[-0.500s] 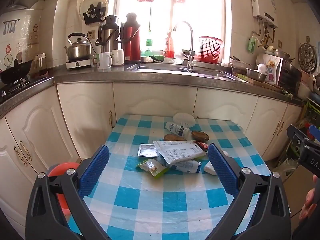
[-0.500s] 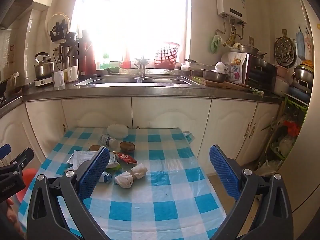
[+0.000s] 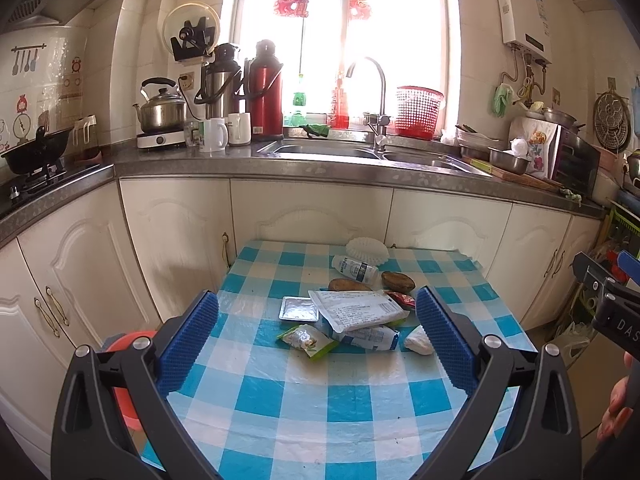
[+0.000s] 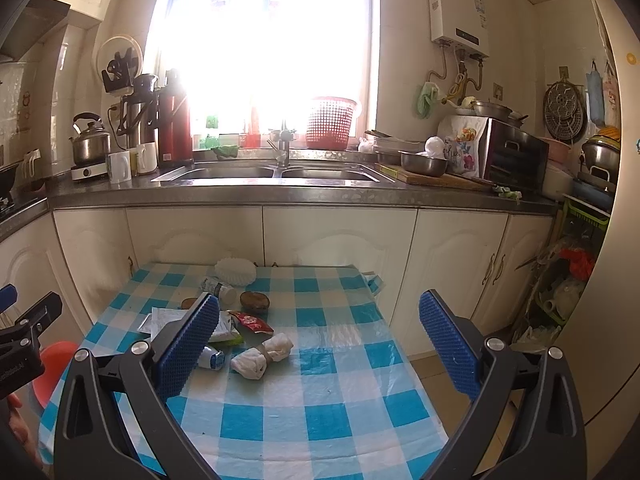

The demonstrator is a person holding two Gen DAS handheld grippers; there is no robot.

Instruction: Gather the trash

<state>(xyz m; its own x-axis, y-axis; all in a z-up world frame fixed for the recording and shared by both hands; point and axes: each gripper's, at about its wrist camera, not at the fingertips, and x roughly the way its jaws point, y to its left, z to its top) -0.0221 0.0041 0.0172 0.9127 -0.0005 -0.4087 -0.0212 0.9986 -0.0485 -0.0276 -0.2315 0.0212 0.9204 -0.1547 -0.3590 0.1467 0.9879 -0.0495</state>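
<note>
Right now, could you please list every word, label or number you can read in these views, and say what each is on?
"DAS", cut off by the frame edge: on the right gripper's black body.
White printed packet: print too small to read.
Small bottle: label blurred.
Water heater: stickers unreadable.

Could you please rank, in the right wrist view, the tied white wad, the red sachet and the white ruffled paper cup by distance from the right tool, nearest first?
1. Tied white wad, nearest the right tool, just left of centre.
2. Red sachet, behind it.
3. White ruffled paper cup, at the table's far edge.
</note>
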